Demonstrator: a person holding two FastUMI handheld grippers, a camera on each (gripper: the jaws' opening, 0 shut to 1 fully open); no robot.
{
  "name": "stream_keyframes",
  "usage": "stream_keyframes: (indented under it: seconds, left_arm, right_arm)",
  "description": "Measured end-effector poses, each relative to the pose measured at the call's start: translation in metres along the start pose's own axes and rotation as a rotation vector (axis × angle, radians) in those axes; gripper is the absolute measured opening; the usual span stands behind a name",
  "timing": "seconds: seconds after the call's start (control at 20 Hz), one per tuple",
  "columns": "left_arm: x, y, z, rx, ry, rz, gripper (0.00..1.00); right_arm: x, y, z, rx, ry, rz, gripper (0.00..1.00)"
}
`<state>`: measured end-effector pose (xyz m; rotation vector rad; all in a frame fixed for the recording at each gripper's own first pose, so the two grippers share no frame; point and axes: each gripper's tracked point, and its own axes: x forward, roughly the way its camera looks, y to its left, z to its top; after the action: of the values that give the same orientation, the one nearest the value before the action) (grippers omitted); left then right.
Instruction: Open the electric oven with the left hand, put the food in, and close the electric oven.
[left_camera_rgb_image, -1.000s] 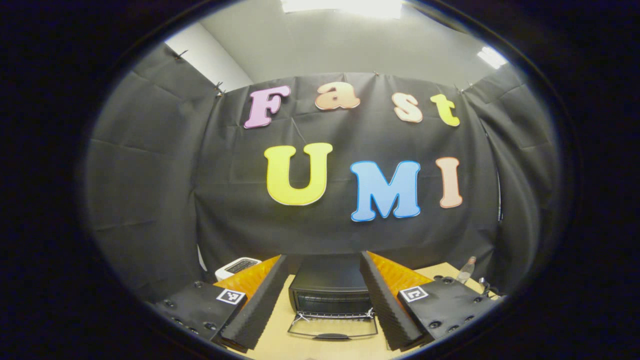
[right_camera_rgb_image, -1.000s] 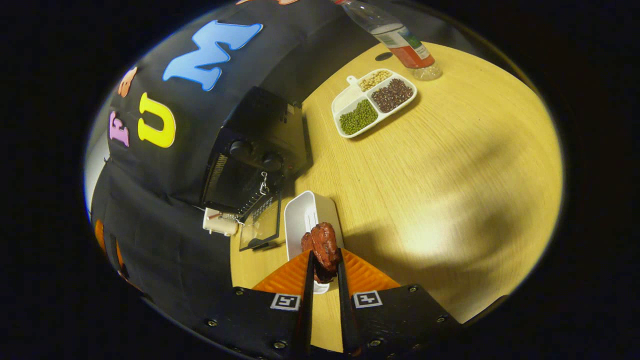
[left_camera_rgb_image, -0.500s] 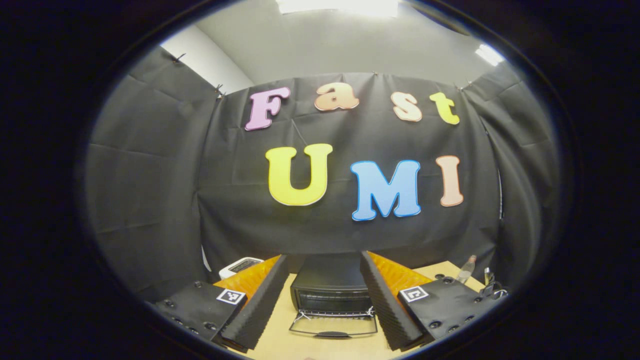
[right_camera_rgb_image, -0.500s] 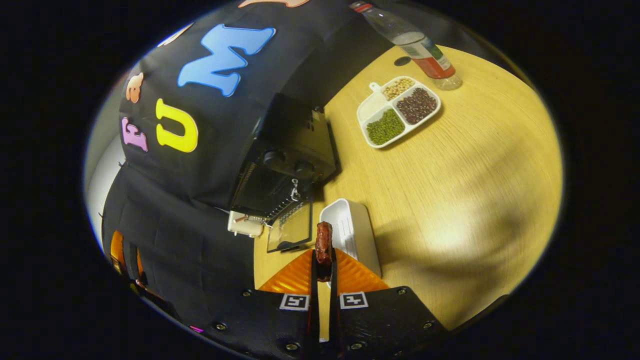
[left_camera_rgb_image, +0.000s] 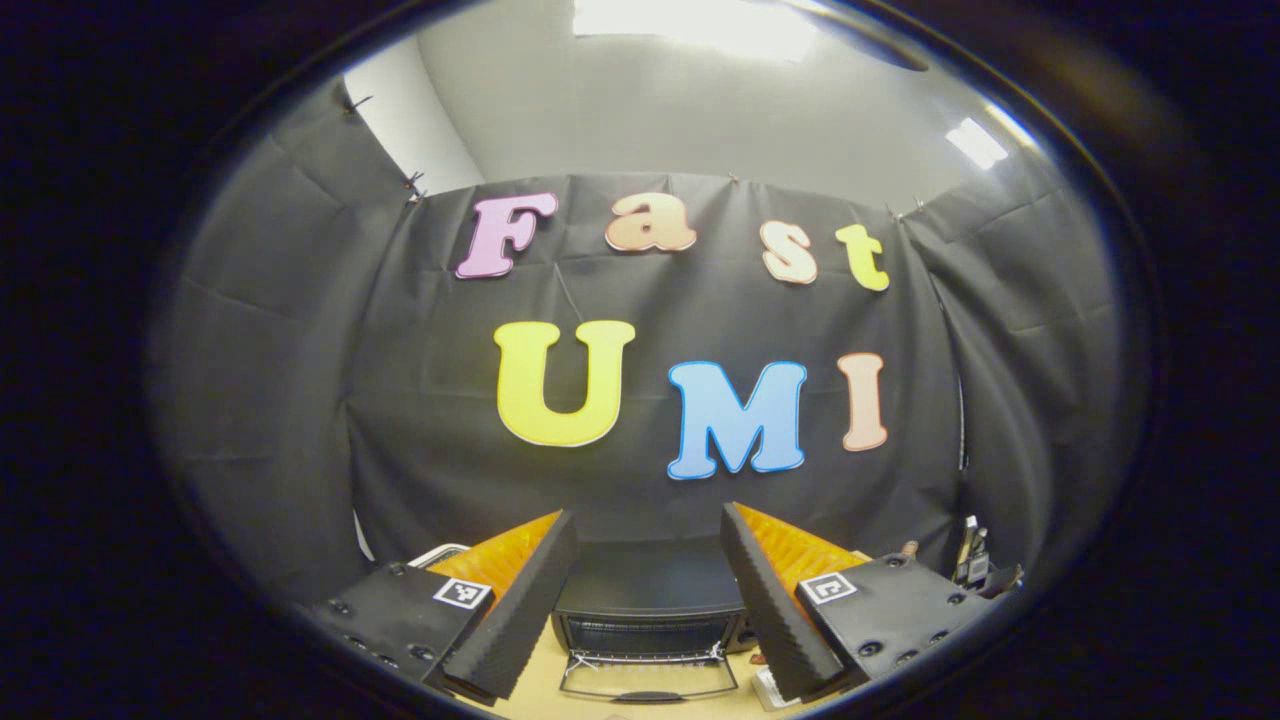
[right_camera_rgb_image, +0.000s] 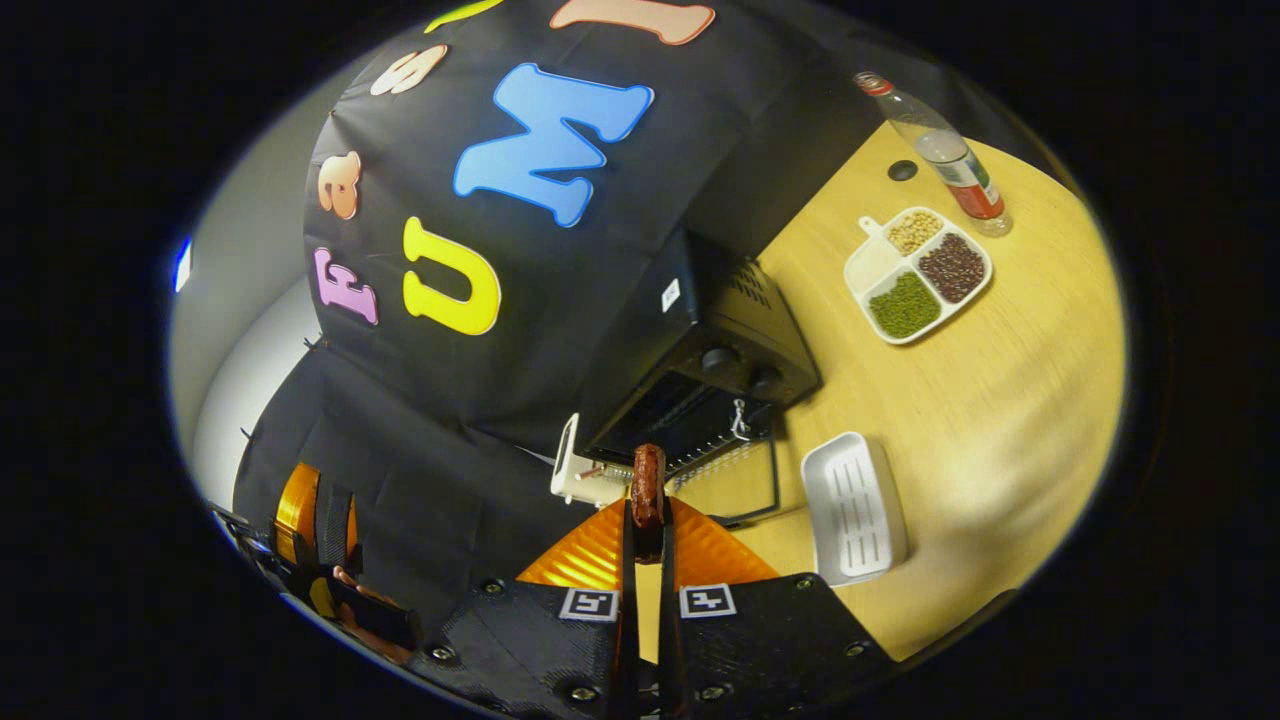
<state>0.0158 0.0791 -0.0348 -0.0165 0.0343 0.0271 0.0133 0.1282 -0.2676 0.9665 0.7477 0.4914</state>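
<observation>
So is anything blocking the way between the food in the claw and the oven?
Nothing visible is. The right claw is pinching the brown food, and the oven sits just ahead with its door dropped open onto the table. The white tray lies off to the side.

In the left gripper view the oven (left_camera_rgb_image: 645, 605) sits between the left hand-held gripper's (left_camera_rgb_image: 648, 595) wide-apart fingers, which cover both its ends. Its dropped door (left_camera_rgb_image: 648, 678) runs into the bottom edge, so the front rim is cut off.

In the right gripper view the food (right_camera_rgb_image: 648, 487) is pinched in the right hand-held gripper (right_camera_rgb_image: 647, 545), its lower part hidden between the fingers. It stands in front of the oven's mouth, blocking part of the rack. The white item beyond the gripper, left of the oven (right_camera_rgb_image: 578, 472), is partly covered and unclear. The other hand-held gripper (right_camera_rgb_image: 320, 530), far left, is cut by the edge, its state unreadable there.
</observation>
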Motion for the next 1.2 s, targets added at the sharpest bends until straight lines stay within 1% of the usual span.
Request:
stream_keyframes:
  seconds: [0.05, 0.25, 0.3, 0.5, 0.6, 0.8, 1.0, 1.1, 1.2]
  left_arm:
    - [0.001, 0.009, 0.0, -0.008, -0.002, -0.005, 0.99]
    - [0.004, 0.049, -0.014, -0.033, 0.034, -0.003, 0.93]
    - [0.004, 0.058, -0.014, -0.04, 0.032, -0.003, 0.99]
    - [0.004, 0.086, -0.027, -0.024, 0.053, -0.008, 0.96]
    - [0.0, 0.098, -0.03, -0.015, 0.063, -0.007, 0.97]
    - [-0.004, 0.125, -0.038, -0.006, 0.086, 0.018, 0.98]
    - [-0.004, 0.148, -0.048, -0.009, 0.106, 0.044, 0.98]
    - [-0.003, 0.156, -0.054, -0.011, 0.117, 0.054, 0.99]
    - [-0.002, 0.162, -0.061, -0.019, 0.133, 0.062, 0.99]
  right_arm:
    - [0.011, 0.007, -0.001, -0.003, -0.009, 0.003, 0.08]
    - [0.065, 0.022, -0.008, 0.016, -0.036, 0.001, 0.08]
    - [0.08, 0.022, -0.009, 0.026, -0.043, 0.001, 0.08]
    - [0.134, 0.008, -0.015, 0.114, -0.079, -0.032, 0.08]
    - [0.158, 0.0, -0.017, 0.174, -0.102, -0.042, 0.08]
    - [0.205, -0.017, -0.018, 0.279, -0.158, -0.071, 0.08]
    - [0.237, -0.028, -0.007, 0.296, -0.259, -0.119, 0.08]
    - [0.25, -0.039, -0.006, 0.28, -0.27, -0.166, 0.08]
    - [0.261, -0.042, -0.001, 0.289, -0.286, -0.173, 0.08]
